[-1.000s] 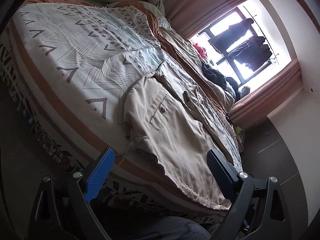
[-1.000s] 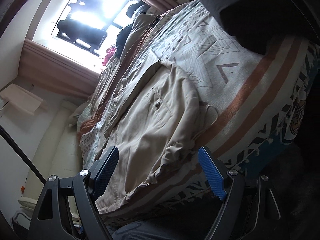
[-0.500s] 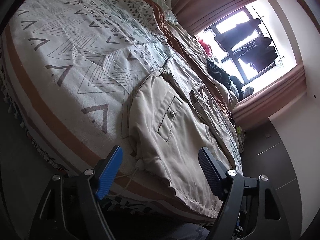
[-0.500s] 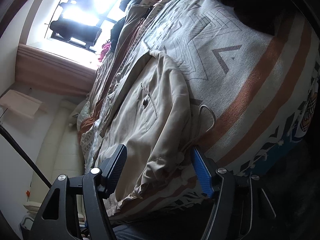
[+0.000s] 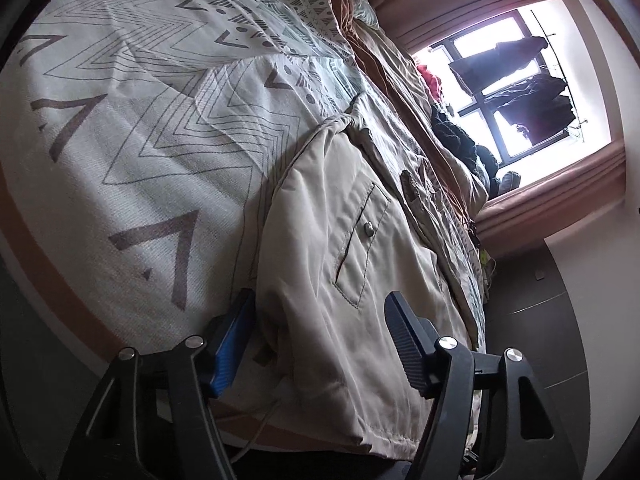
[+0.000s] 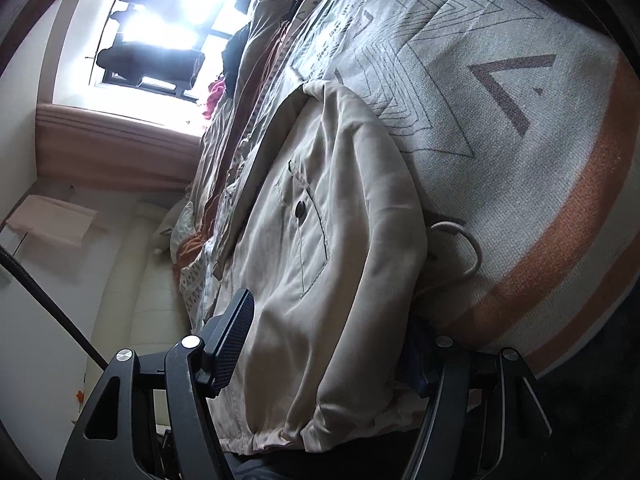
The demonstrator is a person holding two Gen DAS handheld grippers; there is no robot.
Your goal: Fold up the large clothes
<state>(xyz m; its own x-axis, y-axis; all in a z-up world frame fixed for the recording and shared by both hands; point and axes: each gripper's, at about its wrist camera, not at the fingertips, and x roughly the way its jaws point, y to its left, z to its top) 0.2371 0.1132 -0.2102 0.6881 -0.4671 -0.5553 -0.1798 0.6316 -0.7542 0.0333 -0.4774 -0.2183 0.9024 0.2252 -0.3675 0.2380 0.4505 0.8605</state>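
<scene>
A beige jacket with a buttoned chest pocket lies spread on the patterned bedspread. My left gripper is open, its blue pads on either side of the jacket's hem corner. In the right wrist view the same jacket fills the middle. My right gripper is open around the opposite hem corner; its right pad is mostly hidden under the cloth. A white drawcord loops out beside the jacket.
The bedspread has an orange border stripe near the bed edge. More clothes are piled at the far side below a bright window. Dark floor lies beside the bed.
Both grippers have moved forward to the bed edge. The jacket's hem corners now lie between their open pads.
</scene>
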